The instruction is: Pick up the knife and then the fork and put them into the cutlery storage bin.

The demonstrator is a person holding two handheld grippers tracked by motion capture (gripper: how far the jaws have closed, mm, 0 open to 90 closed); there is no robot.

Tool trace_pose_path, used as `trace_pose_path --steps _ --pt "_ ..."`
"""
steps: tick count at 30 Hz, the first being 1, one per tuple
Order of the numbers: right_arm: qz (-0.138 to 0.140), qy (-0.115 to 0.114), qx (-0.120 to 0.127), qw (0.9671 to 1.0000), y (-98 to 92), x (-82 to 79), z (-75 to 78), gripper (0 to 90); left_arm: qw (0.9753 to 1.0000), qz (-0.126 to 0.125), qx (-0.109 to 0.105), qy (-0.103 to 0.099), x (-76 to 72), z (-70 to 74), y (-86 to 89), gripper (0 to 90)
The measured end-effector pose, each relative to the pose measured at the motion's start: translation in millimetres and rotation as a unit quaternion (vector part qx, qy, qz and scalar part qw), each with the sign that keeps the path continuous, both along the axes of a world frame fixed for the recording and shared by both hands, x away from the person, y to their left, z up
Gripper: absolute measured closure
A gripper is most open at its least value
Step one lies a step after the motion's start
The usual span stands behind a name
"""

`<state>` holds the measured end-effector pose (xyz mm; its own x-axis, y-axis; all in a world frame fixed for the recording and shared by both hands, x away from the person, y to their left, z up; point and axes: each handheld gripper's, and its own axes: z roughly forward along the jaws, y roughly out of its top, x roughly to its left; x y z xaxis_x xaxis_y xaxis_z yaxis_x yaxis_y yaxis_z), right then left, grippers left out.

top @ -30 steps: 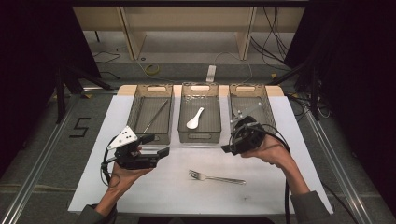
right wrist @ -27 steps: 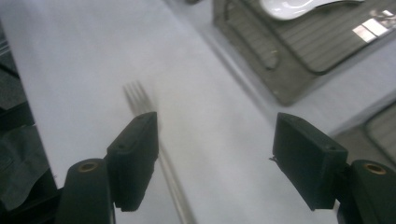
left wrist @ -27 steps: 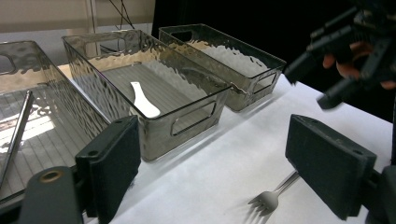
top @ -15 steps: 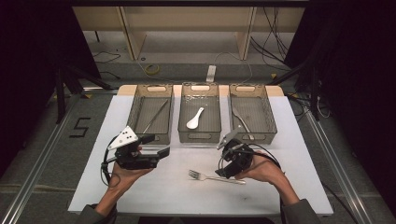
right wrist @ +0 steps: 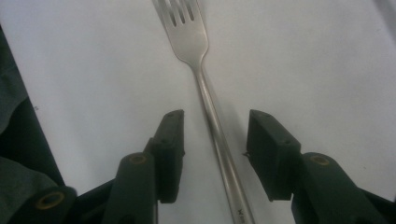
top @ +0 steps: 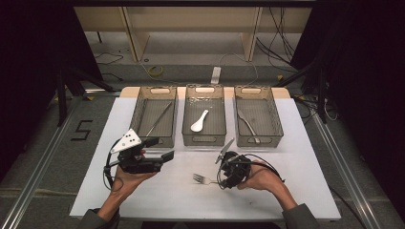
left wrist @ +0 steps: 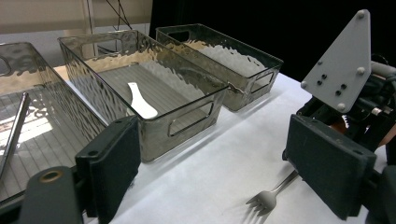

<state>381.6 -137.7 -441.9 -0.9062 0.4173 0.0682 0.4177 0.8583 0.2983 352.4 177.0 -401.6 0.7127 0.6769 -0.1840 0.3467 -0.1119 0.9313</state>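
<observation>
Fork handle between parted right gripper jaws, untouched, tines toward 12 o'clock, butt cut off; left gripper wide.

White worktop carries three clear ribbed bins in a row along its far edge, each with cut-out handles. Left bin holds a long thin metal utensil lying diagonally; can't tell what kind. Middle bin holds a white spoon, bowl end toward the near side. Right bin holds a metal utensil lying diagonally, looks like a knife. Bins stand just beside each other, not touching. Floor left of the worktop has a "5" marking. Beyond the worktop: wooden shelf legs, loose cables on the floor, a small white strip.
</observation>
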Motion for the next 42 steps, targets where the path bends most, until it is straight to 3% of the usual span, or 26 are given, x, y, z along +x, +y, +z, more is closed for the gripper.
trace_pose_path --steps 11,20,37,42 --pt "0.007 0.006 -0.023 0.9997 3.5 0.5 -8.3 69.3 1.0000 0.001 0.000 -0.003 -0.6 0.5 0.0 17.6" --pt "0.009 0.008 -0.035 0.9993 4.0 1.2 -15.0 73.2 1.0000 0.001 -0.001 -0.003 -0.6 0.4 0.2 17.6" --pt "0.024 -0.021 -0.052 0.9982 9.3 -5.2 -15.5 78.5 1.0000 0.001 0.000 -0.003 -0.6 0.5 0.1 17.6" --pt "0.026 -0.019 -0.052 0.9981 9.5 -5.2 -15.5 80.7 1.0000 0.002 0.000 -0.002 -0.6 0.3 0.1 17.6"
